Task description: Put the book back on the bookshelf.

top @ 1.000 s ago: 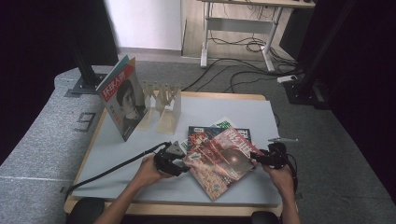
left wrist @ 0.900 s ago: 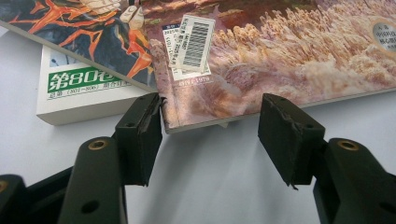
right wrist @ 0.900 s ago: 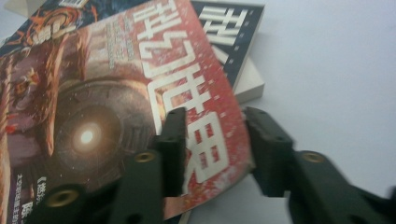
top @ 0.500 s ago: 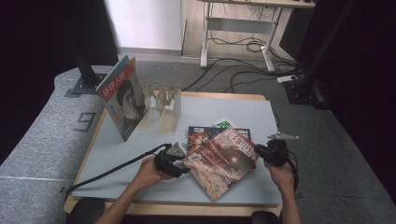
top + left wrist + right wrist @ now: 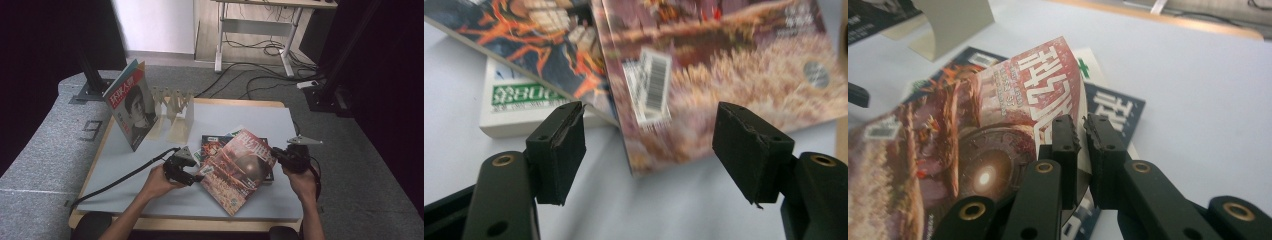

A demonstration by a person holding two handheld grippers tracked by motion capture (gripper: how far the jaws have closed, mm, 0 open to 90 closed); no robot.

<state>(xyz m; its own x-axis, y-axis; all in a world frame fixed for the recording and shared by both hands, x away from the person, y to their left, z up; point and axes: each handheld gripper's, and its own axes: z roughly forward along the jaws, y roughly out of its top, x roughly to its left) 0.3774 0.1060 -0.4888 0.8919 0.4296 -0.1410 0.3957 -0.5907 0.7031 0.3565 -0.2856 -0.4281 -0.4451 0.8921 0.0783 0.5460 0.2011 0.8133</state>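
Red glossy magazine [image 5: 240, 170] with white lettering sits near the front of the pale grey table top [image 5: 235, 117], on top of a dark-covered magazine [image 5: 212, 142] and a white-and-green booklet [image 5: 506, 107]. We see the right gripper [image 5: 1082, 131] clamped on its right edge, jaws together with the cover pinched between, that edge lifted. Left gripper [image 5: 649, 145] sits at its left corner, jaws apart and just been opening, corner between them, untouched. Portrait magazine [image 5: 131, 102] stands upright far left beside a beige rack [image 5: 175, 107].
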